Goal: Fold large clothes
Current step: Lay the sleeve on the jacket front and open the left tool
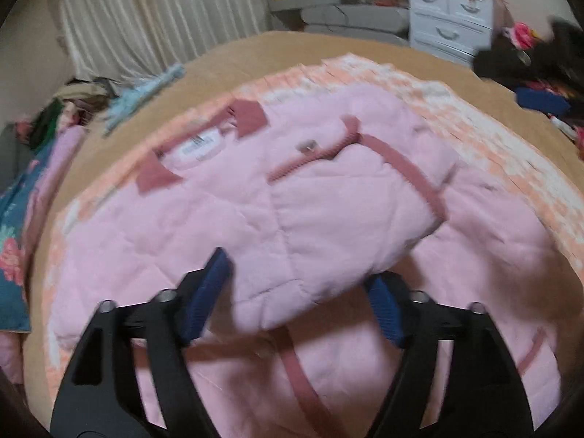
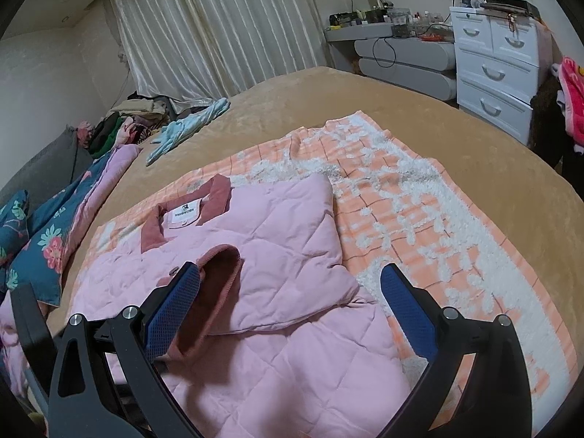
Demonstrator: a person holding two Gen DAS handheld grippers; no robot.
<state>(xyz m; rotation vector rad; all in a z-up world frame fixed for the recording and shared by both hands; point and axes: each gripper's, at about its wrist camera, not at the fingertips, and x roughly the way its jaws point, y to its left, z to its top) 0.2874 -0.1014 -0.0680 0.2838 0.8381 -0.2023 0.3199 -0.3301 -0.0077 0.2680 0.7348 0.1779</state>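
This is a bedroom. A big bed with a tan cover (image 2: 419, 116) fills the middle. At 12 o'clock, long cream curtains (image 2: 219, 29) hang down the back wall. At 2 o'clock stands a white chest of drawers (image 2: 496, 69) with curved handles. Just beside it, at 1 o'clock, is a gray shelf (image 2: 405, 58) with small things on top. At 10 o'clock a pile of clothes (image 2: 127, 120) sits by the plain, pale wall (image 2: 43, 80). At 9 o'clock lies a blue flowered pillow (image 2: 47, 244).
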